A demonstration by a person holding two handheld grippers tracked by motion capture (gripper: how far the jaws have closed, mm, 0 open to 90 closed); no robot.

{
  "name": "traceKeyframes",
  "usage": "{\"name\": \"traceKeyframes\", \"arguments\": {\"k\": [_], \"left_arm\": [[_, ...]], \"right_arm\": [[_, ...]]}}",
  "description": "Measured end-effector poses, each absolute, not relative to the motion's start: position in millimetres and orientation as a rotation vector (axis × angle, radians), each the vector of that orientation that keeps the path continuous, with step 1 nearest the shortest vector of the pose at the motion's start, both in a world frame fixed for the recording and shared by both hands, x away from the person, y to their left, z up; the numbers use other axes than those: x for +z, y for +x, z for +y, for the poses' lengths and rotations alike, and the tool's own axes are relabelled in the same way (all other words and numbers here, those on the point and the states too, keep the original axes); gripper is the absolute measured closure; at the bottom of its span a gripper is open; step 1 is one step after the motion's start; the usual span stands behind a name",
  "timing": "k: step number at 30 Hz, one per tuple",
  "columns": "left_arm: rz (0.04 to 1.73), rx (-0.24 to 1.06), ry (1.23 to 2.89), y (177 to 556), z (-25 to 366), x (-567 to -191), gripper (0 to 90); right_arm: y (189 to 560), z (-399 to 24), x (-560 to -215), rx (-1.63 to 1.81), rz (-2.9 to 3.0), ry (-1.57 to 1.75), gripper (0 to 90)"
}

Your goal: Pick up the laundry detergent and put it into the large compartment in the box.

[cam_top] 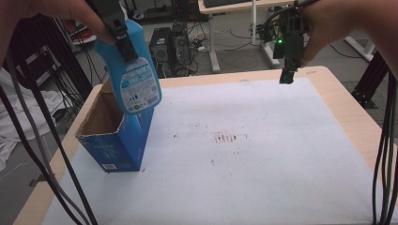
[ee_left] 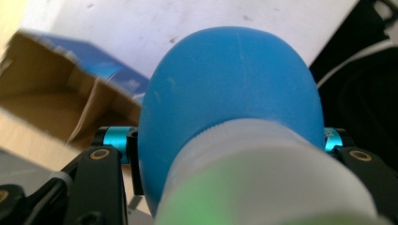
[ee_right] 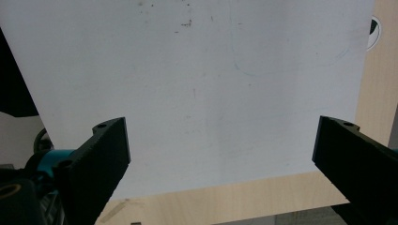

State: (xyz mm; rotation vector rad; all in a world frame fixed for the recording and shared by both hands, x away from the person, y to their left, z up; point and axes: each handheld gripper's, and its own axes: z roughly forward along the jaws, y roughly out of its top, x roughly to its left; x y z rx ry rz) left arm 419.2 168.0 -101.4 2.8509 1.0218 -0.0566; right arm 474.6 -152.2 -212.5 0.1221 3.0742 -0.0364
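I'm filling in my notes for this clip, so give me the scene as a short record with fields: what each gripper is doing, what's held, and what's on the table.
left gripper: shut on the blue bottle, held above the box
blue bottle: neck up, label facing the camera, clear of the table, its base over the box's opening
box: blue cardboard, top open, upright at the mat's left edge
right gripper: open, nothing between its jaws, raised over the mat's far right corner
white mat: covers most of the wooden table, with dark smudges near the middle
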Motion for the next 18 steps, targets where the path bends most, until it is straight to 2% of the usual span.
{"name": "traceKeyframes", "arguments": {"k": [8,18], "left_arm": [[1.306,-0.004,2.750,428,213,-100,40.0],[1.517,0.005,2.670,435,243,-112,40.0]], "right_arm": [[476,-149,-211,-0.006,3.071,0.104,3.4],[478,-152,-211,-0.004,3.069,0.126,3.4]]}}
